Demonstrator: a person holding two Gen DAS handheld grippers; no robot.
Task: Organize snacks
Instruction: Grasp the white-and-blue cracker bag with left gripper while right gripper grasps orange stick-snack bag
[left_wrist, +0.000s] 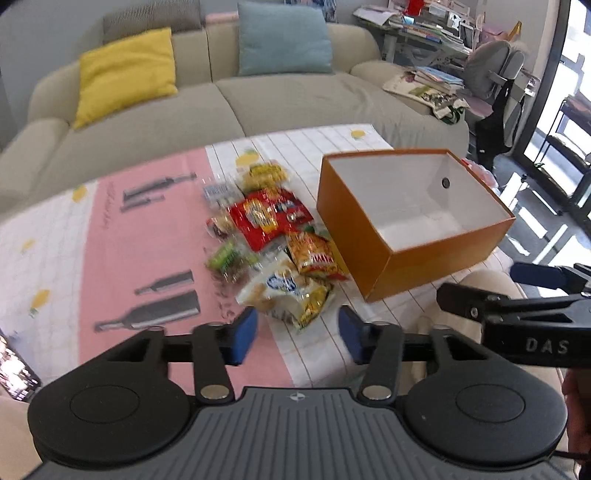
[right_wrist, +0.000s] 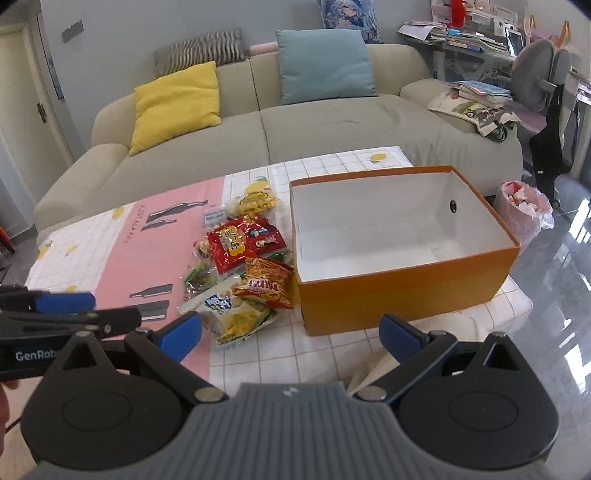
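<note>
On my far left the pink and white gridded tablecloth (right_wrist: 110, 251) covers the low table, bottle prints on the pink band. Behind it sits the beige sofa (right_wrist: 332, 125) with a yellow cushion (right_wrist: 173, 103) and a blue cushion (right_wrist: 325, 66).

My left gripper (left_wrist: 297, 334) hangs above the near edge of the snack pile (right_wrist: 240, 266); its blue pads stand partly apart with nothing between them, no contact with any packet. In the right wrist view it enters from the left edge, low.

The snacks lie in one loose heap on the cloth, just left of the box: a yellow packet (right_wrist: 256, 201) farthest back, a red bag (right_wrist: 243, 242) in the middle, a green packet (right_wrist: 199, 278) on the left side, an orange noodle-print bag (right_wrist: 269, 282) touching the box wall, a white and yellow bag (right_wrist: 232, 314) nearest me.

My right gripper (right_wrist: 290, 334) has its fingers spread wide, empty, over the cloth in front of the box.

The orange cardboard box (right_wrist: 406, 288) stands open, white interior bare. Beyond its right end stands a bin with a pink liner (right_wrist: 524, 214).
</note>
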